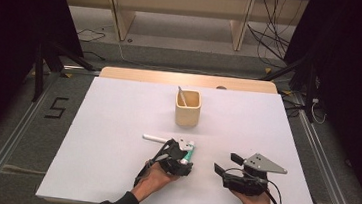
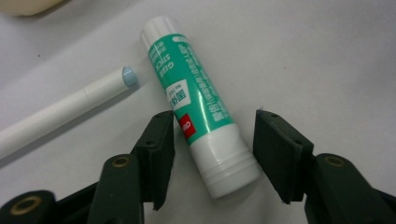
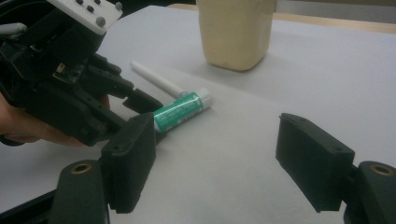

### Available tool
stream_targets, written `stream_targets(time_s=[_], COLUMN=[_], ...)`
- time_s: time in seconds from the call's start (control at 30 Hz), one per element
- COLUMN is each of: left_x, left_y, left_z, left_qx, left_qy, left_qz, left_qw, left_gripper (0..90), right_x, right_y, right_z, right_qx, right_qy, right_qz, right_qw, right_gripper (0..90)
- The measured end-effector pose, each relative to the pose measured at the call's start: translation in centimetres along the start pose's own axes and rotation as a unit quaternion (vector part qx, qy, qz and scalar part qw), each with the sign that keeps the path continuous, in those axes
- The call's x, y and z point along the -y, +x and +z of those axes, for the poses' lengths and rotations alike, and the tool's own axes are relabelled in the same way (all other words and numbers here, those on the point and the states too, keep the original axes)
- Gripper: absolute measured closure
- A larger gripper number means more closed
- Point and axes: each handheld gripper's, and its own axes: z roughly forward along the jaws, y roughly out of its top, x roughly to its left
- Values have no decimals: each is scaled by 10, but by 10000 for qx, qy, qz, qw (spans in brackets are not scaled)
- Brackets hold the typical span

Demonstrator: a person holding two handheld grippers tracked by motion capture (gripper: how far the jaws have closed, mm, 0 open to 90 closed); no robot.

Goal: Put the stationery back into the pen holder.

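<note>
A green and white glue stick lies on the white table sheet, its cap end toward me. My left gripper straddles it: the left pad sits against the stick's side, while a small gap shows at the right pad. From above, the glue stick pokes out from under the left gripper. My right gripper rests to the right of it, open, with nothing between its jaws. The right gripper view takes in the glue stick and the left gripper around it.
A white pen lies just left of the glue stick, its tip close to the stick's far end. Farther back at the middle of the table stands a pale wooden cup holding a thin pale stick.
</note>
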Motion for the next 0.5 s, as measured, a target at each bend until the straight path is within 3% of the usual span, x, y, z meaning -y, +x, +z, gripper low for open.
stream_targets(time_s=[0.5], left_x=[2], left_y=[6], left_z=[-2], left_qx=[16], left_qy=[-54], left_qz=[-53], left_qw=[10000], left_gripper=[640], right_x=[1], right_y=[0], right_z=[1], right_qx=[-12], right_qy=[8], right_qz=[-8], right_qw=[10000], right_gripper=[300])
